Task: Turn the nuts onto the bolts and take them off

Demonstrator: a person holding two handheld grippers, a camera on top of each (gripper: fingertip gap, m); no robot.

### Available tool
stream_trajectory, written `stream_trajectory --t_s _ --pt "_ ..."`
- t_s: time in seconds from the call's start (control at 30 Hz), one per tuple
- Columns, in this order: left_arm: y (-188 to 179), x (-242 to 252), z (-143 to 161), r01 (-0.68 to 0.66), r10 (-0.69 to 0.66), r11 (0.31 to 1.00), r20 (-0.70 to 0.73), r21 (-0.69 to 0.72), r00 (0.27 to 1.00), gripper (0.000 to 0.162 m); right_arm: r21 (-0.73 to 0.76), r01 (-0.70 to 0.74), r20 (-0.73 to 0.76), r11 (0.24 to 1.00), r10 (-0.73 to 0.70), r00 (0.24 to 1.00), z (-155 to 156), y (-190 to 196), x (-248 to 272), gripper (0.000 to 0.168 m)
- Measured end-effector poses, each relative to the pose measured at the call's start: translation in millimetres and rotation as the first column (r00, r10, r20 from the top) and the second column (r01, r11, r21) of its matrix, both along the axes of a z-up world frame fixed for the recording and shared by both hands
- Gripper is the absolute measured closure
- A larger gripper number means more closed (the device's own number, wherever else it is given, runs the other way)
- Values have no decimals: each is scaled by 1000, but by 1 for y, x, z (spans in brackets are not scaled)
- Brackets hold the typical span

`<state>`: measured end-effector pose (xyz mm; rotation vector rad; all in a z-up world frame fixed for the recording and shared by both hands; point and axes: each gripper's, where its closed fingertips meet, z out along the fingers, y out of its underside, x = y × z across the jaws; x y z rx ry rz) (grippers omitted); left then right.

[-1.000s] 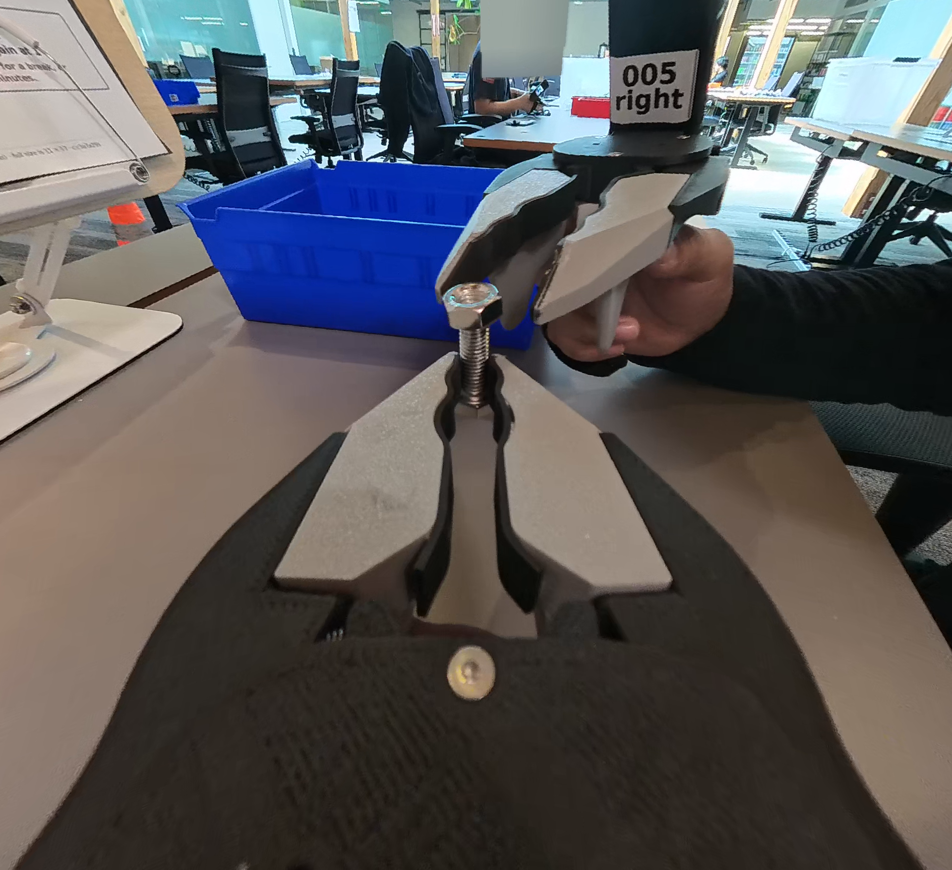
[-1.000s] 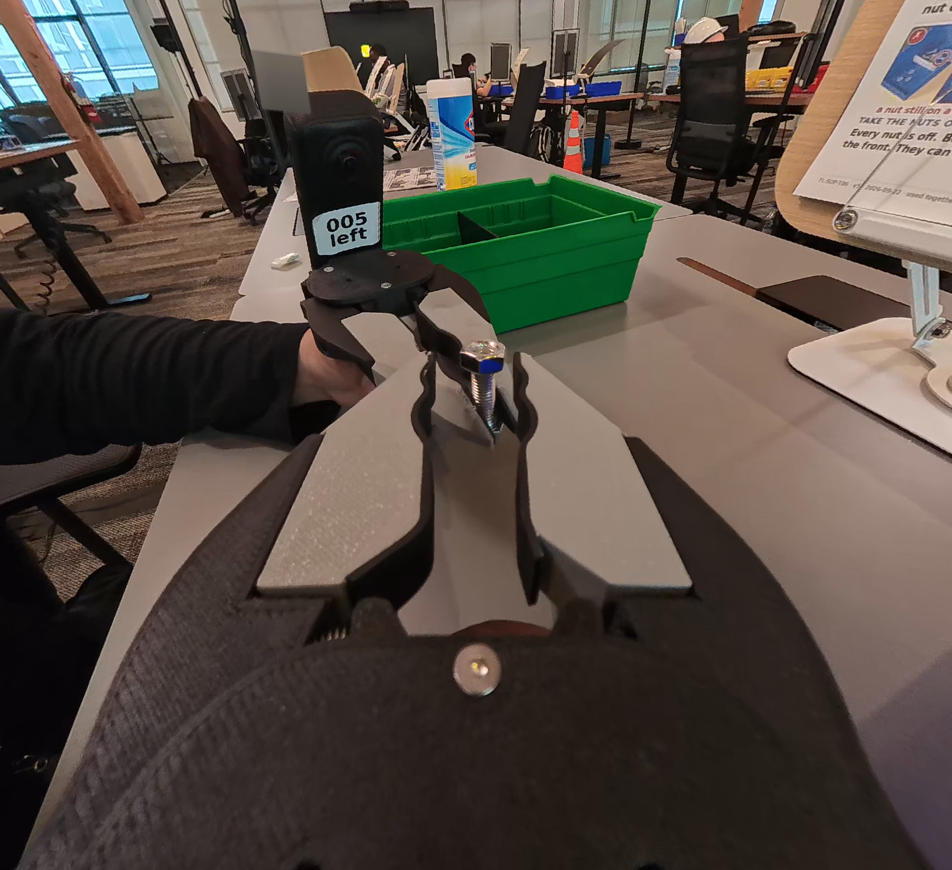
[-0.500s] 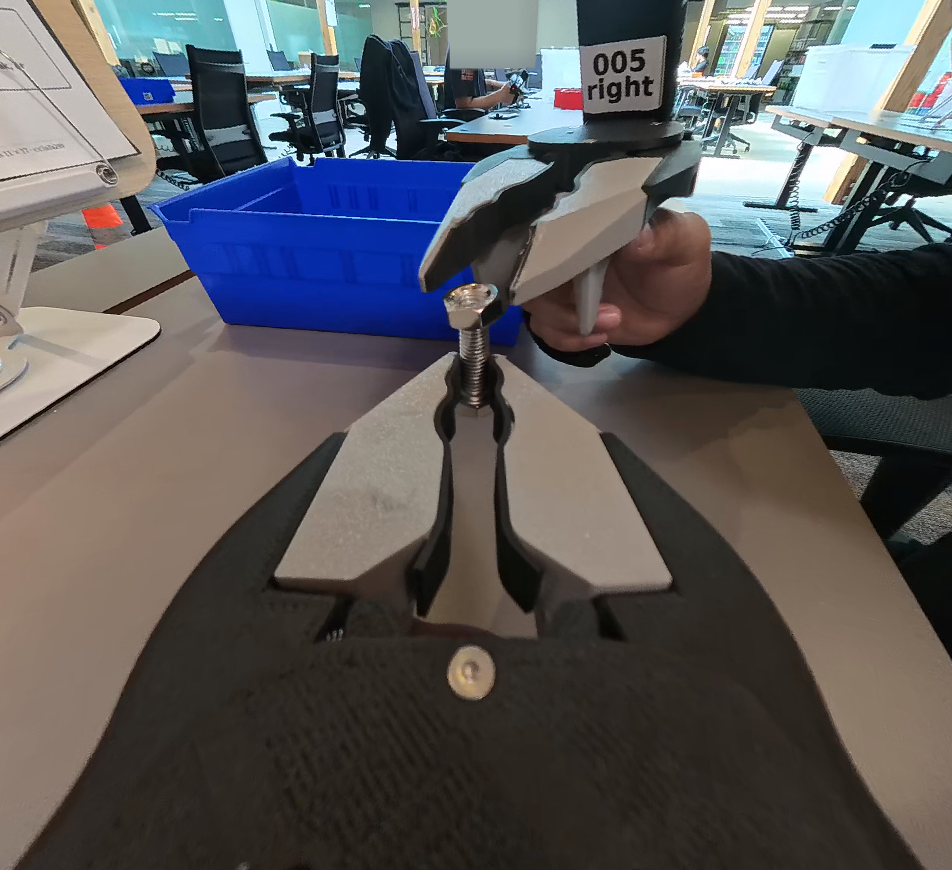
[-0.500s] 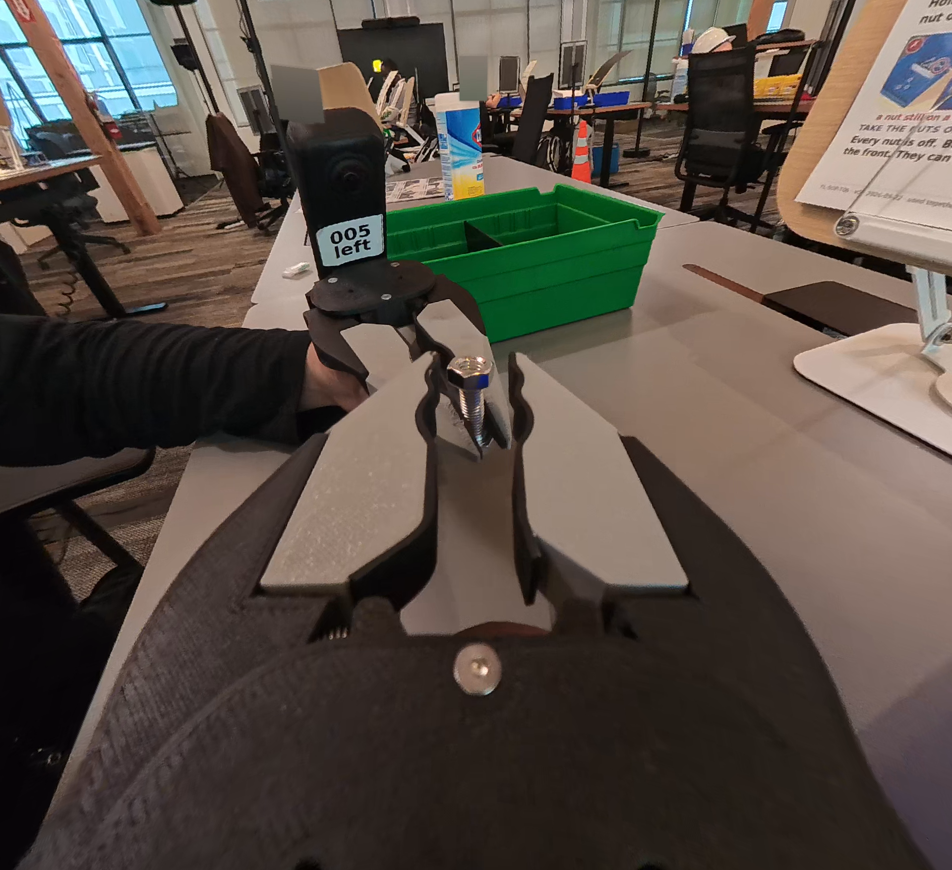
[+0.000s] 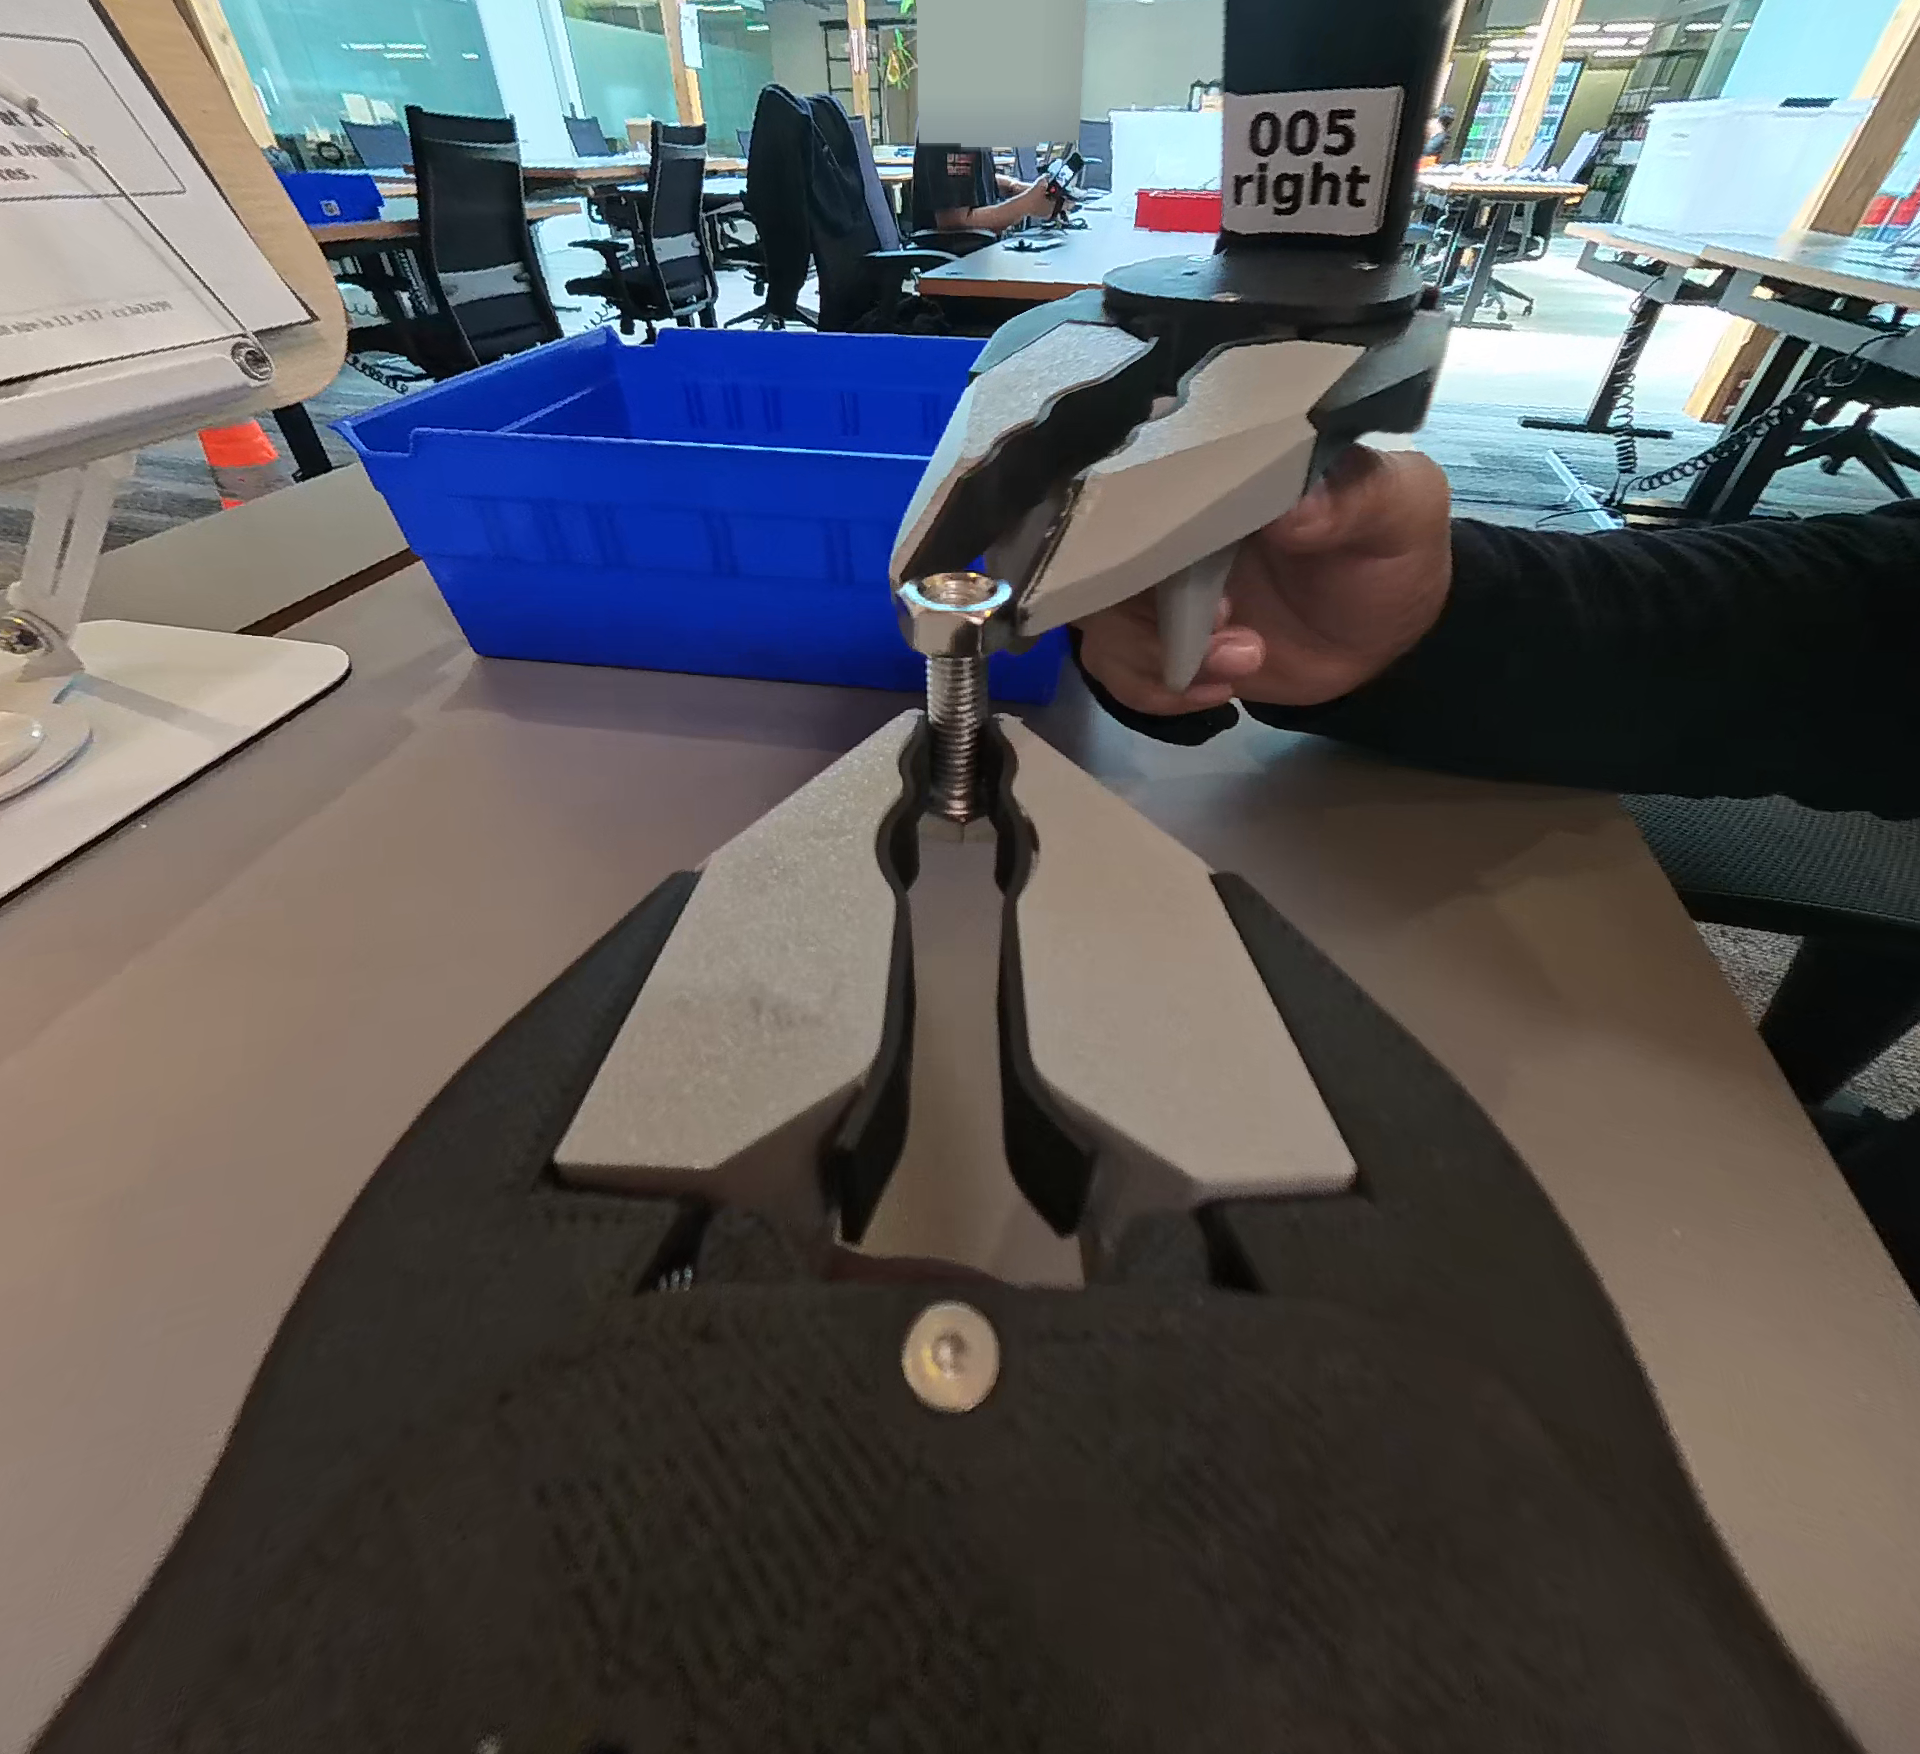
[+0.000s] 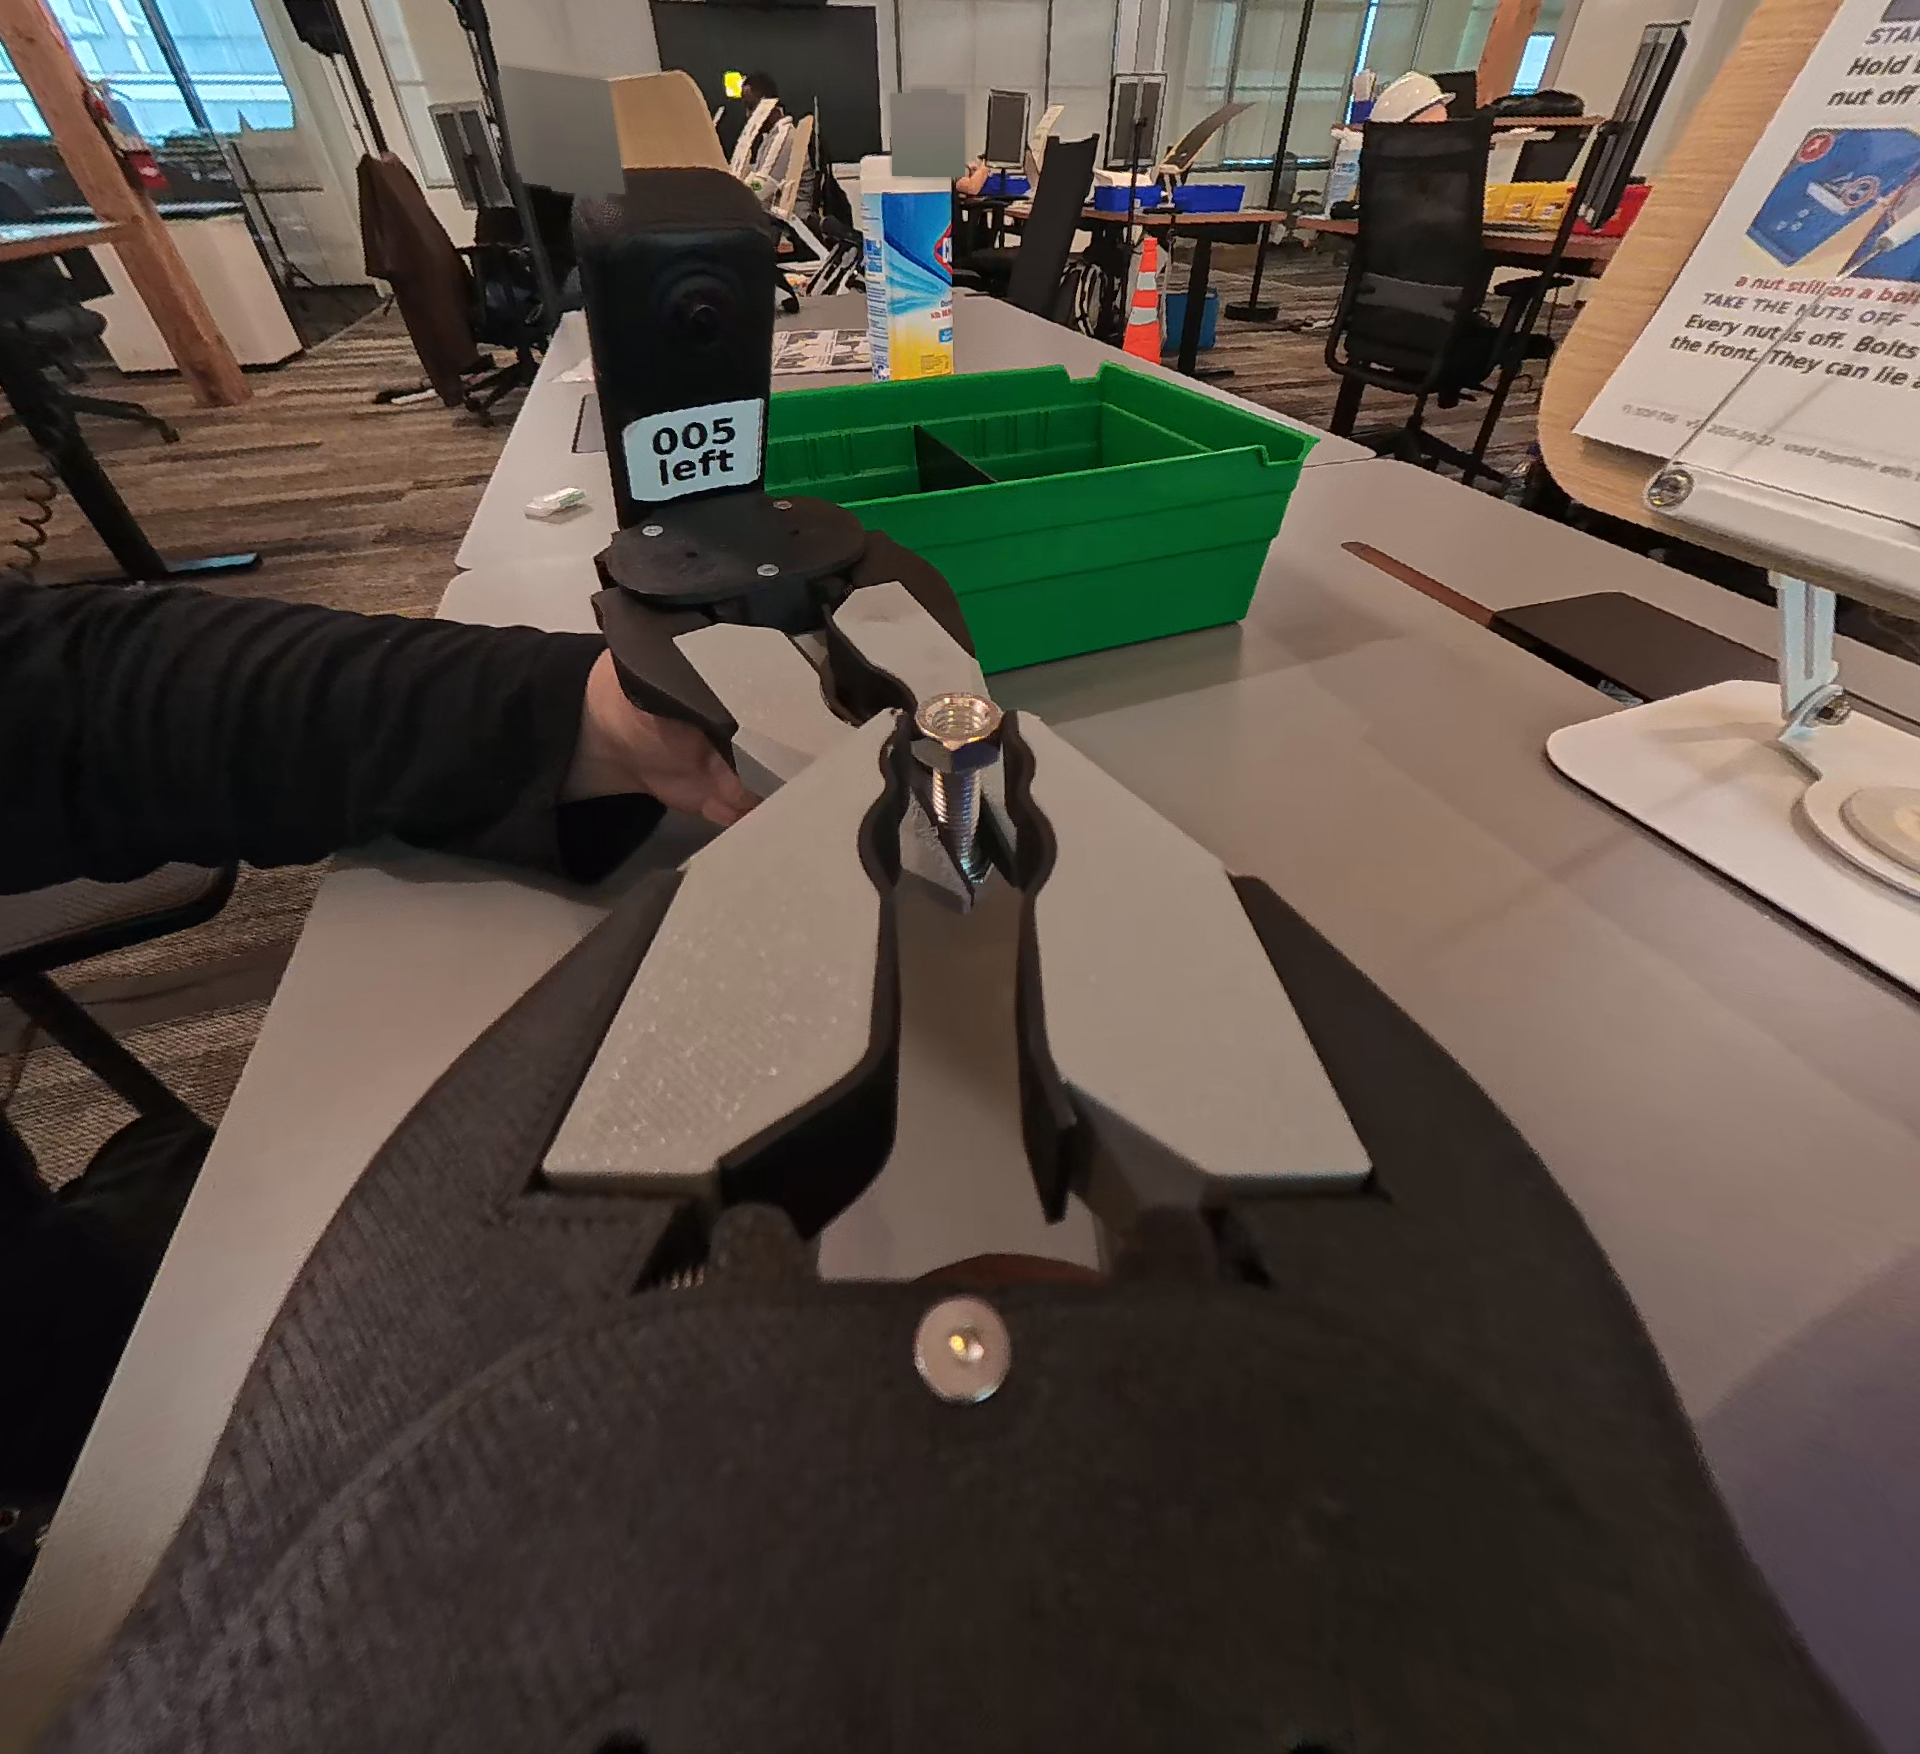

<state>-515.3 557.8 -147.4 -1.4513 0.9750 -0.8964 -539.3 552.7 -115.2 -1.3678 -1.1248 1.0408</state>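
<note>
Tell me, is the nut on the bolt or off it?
On. The nut sits at the top end of the upright bolt; the right tool pinches it, the left tool holds the bolt.

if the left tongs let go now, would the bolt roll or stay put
Likely it would drop and roll: the bolt is a round, threaded metal shank, held upright above the table. The hex nut should stop it soon. Being steel, it looks stiff and heavy for its size.

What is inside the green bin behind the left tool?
The green bin shows a black divider that splits it into compartments. The visible parts of its walls look bare. The floor is hidden by the front wall and the left tool, so nuts or bolts there cannot be ruled out.
</note>
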Motion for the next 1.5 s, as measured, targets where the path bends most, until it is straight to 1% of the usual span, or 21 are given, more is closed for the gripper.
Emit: stream_trajectory --t_s 0.27,0.37,1.13,1.33,1.4,1.5 --pt "4 -1 -4 -28 28 1000 -23 -1 999 155 26 31 22 999 -31 999 -3 3 -1 154" --pt "5 -2 -4 -31 31 999 -20 -11 999 156 -4 18 20 1000 -18 1000 -4 3 -2 149" --pt "12 -8 -1 -68 68 997 -2 -21 998 156 -2 11 24 1000 -11 1000 -5 2 0 151" --pt "10 -6 -1 -60 60 998 -6 -17 998 156 8 15 17 1000 -15 1000 -2 3 2 151" --pt "9 -6 -1 -52 52 999 -5 -17 999 156 5 27 6 1000 -27 1000 0 5 5 149" --pt "2 -2 0 -9 9 1000 2 -12 1000 156 -32 15 -21 999 -15 1000 2 6 5 140"
